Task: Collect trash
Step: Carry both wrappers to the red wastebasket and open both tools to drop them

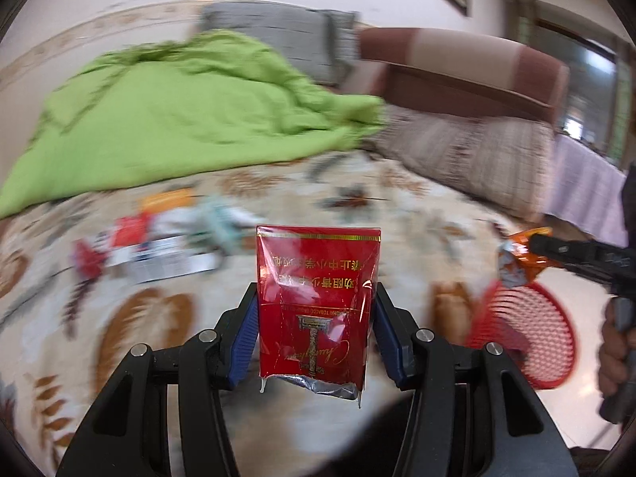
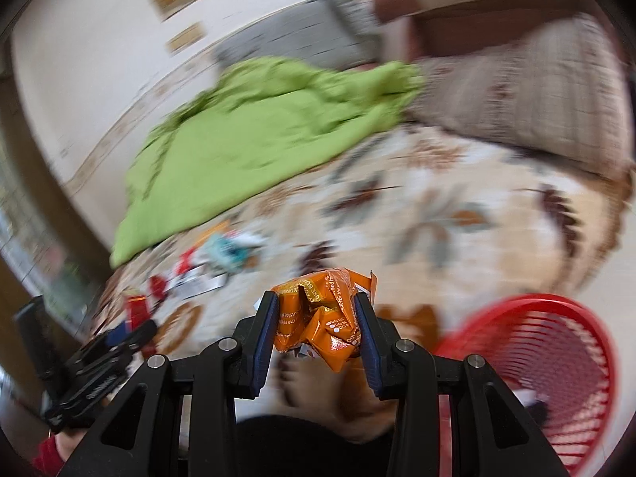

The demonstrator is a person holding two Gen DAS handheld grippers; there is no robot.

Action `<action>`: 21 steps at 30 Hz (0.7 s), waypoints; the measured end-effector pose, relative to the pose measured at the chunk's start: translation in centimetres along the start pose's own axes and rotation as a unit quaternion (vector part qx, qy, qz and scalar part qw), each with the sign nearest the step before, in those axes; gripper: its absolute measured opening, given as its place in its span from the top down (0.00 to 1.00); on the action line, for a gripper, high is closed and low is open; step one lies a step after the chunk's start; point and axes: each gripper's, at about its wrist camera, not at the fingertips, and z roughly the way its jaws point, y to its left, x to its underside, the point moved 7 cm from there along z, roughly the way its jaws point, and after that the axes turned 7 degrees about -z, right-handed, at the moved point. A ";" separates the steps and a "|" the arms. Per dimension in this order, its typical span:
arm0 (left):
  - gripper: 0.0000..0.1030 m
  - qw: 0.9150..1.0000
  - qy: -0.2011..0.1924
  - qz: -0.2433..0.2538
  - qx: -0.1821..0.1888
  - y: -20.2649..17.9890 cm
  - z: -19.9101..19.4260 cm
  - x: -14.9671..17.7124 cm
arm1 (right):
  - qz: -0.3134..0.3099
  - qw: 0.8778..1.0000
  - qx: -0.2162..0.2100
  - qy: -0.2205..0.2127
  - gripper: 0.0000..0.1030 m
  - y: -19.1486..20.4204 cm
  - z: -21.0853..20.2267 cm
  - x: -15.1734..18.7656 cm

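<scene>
Red cigarette pack [image 1: 314,302] clamped upright in the left gripper [image 1: 314,314] above the patterned bedspread [image 1: 397,214], crumpled orange wrapper [image 2: 322,318] squeezed tight in the right gripper [image 2: 318,326], red mesh basket [image 2: 556,357] just beside it, leftover litter [image 1: 159,246] near the green blanket [image 1: 179,119].

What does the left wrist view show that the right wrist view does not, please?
Only the left wrist view shows the red cigarette pack clamped in the left gripper. Only the right wrist view shows the orange wrapper close up, crumpled in the right gripper. Both show the red basket, green blanket and remaining litter on the patterned bedspread.
</scene>
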 end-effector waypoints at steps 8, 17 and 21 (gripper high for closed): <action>0.50 0.987 0.074 0.048 0.132 -12.7 3.0 1.1 | 0.070 0.994 0.078 -0.008 0.59 -10.0 -5.6 1.2; 0.37 0.969 0.127 0.074 0.197 -20.8 5.2 3.1 | 0.119 0.987 0.107 0.000 0.46 -15.2 -8.1 3.4; 0.37 0.973 0.125 0.057 0.184 -18.5 5.1 2.6 | 0.115 0.986 0.122 -0.009 0.41 -15.7 -8.7 3.3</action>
